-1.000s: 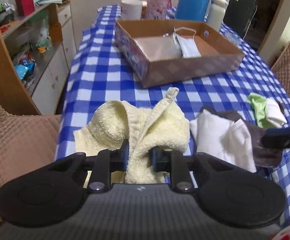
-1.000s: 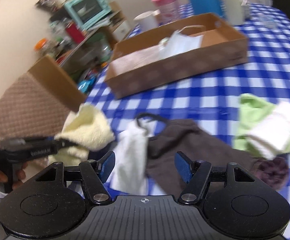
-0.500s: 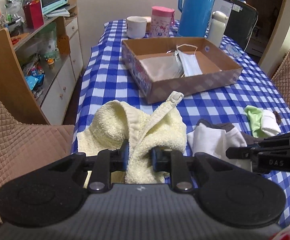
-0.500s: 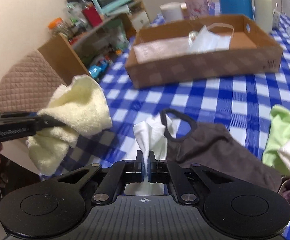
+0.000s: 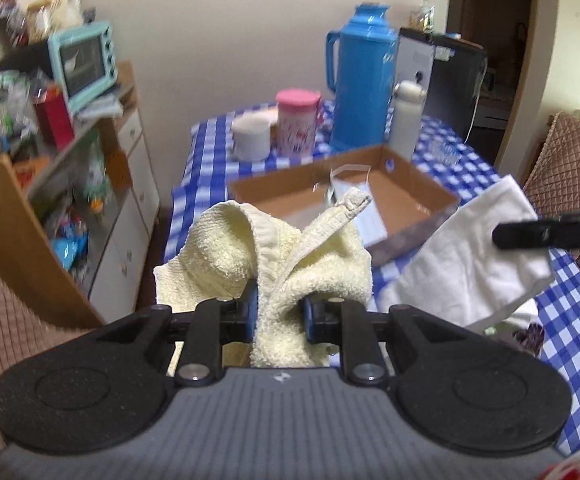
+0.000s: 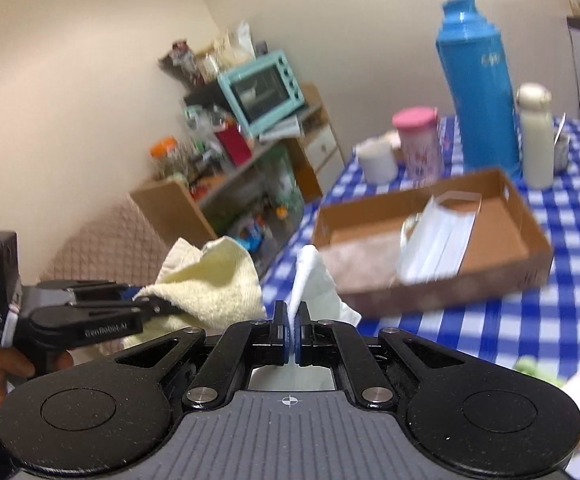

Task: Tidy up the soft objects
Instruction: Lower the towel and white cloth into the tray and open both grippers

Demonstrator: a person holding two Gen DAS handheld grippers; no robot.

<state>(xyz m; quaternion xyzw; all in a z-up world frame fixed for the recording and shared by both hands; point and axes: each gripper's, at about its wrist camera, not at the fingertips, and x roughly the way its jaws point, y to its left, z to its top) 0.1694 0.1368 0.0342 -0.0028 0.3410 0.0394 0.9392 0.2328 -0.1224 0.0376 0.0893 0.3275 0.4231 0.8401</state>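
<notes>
Checked tablecloth (image 6: 530, 320) background; cardboard box (image 6: 530, 264) as landmark. "GenRobot.AI" read on left gripper (image 5: 278, 312), clamped on yellow towel (image 5: 330, 272) before box. Right gripper (image 6: 291, 336) pinched on white cloth (image 6: 314, 280) alongside.

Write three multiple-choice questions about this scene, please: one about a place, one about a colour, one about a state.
1. Where does the face mask lie?
A. in the cardboard box
B. on a chair
C. under the thermos

2. What colour is the tall thermos?
A. red
B. blue
C. green

3. What does the right gripper hold?
A. nothing
B. the pink cup
C. the white cloth

Answers: 1 A, the mask rests on the box floor. 2 B, its body is blue. 3 C, the fingers pinch the cloth, which hangs above the table.
</notes>
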